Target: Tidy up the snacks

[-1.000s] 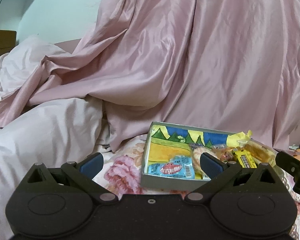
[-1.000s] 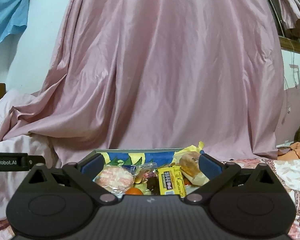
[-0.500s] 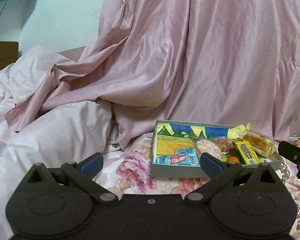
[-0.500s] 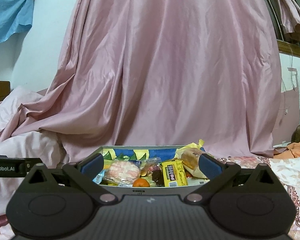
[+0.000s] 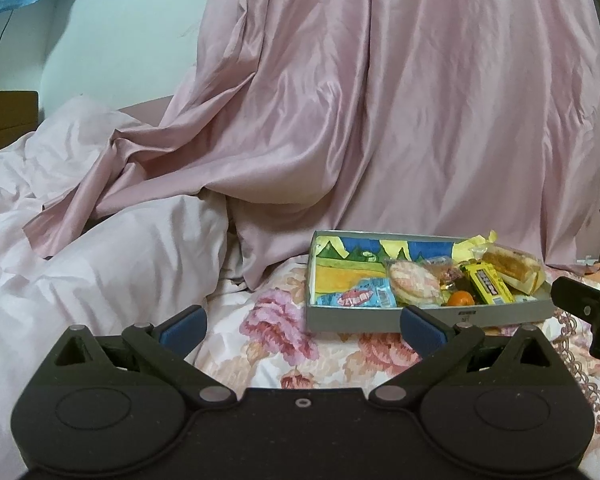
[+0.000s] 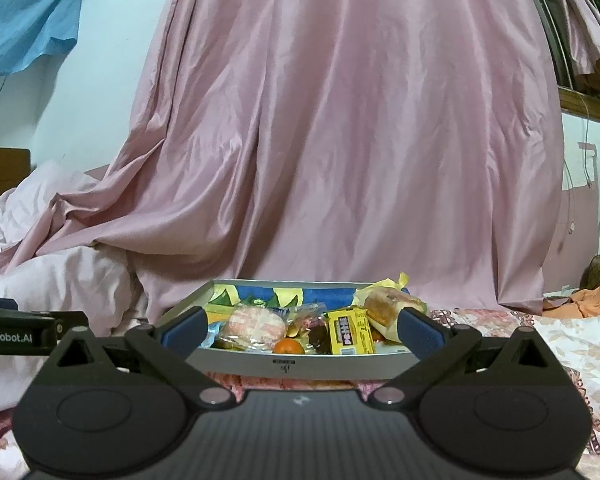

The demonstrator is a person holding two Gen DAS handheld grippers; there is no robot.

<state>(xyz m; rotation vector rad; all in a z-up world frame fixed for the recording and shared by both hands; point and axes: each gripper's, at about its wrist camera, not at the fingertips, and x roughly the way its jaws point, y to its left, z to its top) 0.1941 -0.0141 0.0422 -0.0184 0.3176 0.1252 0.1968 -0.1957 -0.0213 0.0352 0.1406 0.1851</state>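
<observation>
A shallow grey box with a colourful painted inside sits on the floral bedsheet; it also shows in the right wrist view. It holds several snacks: a blue packet, a round pink wrapped cake, a small orange, a yellow packet and a wrapped bread. My left gripper is open and empty, short of the box and to its left. My right gripper is open and empty, just in front of the box.
A pink satin curtain hangs behind the box. Crumpled pale bedding lies at the left. Orange cloth lies at the far right. The other gripper's body shows at the right edge.
Both grippers have drawn back from the box, which now looks smaller and farther away. Both stay open and empty.
</observation>
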